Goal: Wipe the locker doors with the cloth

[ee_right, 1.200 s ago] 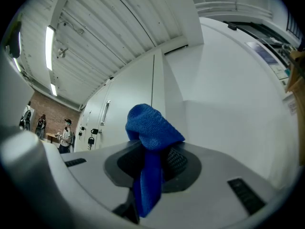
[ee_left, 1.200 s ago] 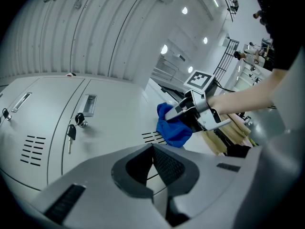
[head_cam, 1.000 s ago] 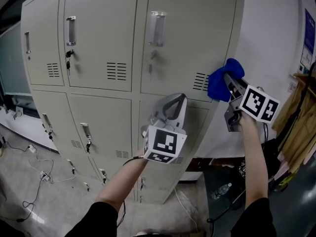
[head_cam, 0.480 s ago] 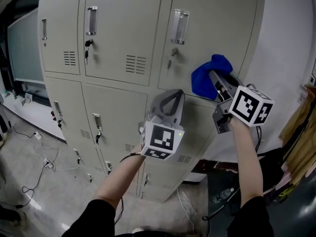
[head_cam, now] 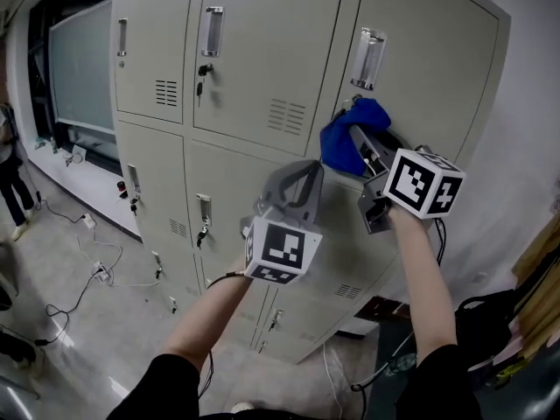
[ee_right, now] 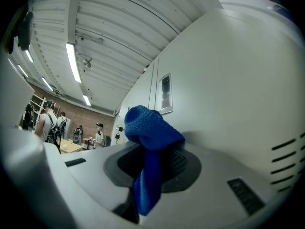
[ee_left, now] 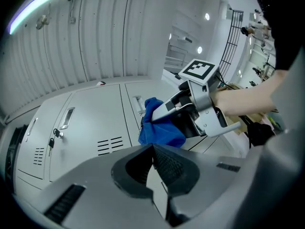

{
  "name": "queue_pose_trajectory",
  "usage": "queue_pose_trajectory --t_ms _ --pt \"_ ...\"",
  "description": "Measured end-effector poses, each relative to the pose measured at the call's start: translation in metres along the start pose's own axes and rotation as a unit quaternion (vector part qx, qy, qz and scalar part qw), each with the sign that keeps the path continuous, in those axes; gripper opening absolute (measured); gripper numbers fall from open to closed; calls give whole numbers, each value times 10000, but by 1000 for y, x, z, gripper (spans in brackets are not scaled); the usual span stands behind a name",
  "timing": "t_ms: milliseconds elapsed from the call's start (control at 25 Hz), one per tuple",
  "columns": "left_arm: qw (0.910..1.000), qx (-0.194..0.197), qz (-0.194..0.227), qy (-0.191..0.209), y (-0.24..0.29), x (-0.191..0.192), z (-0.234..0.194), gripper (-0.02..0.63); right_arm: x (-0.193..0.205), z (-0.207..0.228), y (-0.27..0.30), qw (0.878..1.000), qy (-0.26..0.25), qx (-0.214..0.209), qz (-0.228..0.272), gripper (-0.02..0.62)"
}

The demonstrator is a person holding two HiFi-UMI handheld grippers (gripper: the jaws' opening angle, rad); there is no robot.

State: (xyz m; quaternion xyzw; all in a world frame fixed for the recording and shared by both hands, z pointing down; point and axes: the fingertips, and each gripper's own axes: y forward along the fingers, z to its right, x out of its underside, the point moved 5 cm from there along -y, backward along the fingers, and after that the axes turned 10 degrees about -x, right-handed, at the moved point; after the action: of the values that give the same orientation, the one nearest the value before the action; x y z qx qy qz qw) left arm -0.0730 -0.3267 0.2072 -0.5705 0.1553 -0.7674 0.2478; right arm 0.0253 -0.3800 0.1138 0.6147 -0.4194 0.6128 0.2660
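A blue cloth [head_cam: 350,134] is pinched in my right gripper [head_cam: 366,150] and pressed against the upper right door [head_cam: 420,77] of the beige lockers, just below that door's handle [head_cam: 368,58]. In the right gripper view the cloth [ee_right: 150,132] bunches over the shut jaws of the right gripper [ee_right: 155,168], and the door's handle [ee_right: 165,93] shows beyond. My left gripper [head_cam: 300,171] hovers lower, in front of the middle lockers, shut on nothing. From the left gripper [ee_left: 153,162] view, the cloth [ee_left: 159,128] and the right gripper [ee_left: 177,109] lie ahead.
Keys hang in the lock [head_cam: 200,70] of the upper middle door and in the lower doors. Cables [head_cam: 87,278] trail over the floor at the left, under a window [head_cam: 79,68]. A person [head_cam: 13,182] stands at the far left. Dark bags [head_cam: 490,318] sit at the right.
My right gripper has slid the cloth leftward across the upper right door, from the vent at its right edge to under the handle. The left gripper has stayed shut and low.
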Motion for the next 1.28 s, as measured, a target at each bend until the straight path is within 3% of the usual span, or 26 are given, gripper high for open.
queue_pose_trajectory --t_ms 280,600,920,1280 --pt "9997 -152 -188 26 -4 12 -14 9 6 2 13 9999 56 -102 74 78" --pt "9999 107 -108 1 6 8 15 9 2 10 -5 10000 -28 51 -13 80" --pt "9988 467 2 -154 16 2 55 9 -5 30 -48 9992 -12 398 0 80" --pt "9944 933 140 -480 23 -9 104 9 -9 60 -112 9932 -51 1160 -77 78"
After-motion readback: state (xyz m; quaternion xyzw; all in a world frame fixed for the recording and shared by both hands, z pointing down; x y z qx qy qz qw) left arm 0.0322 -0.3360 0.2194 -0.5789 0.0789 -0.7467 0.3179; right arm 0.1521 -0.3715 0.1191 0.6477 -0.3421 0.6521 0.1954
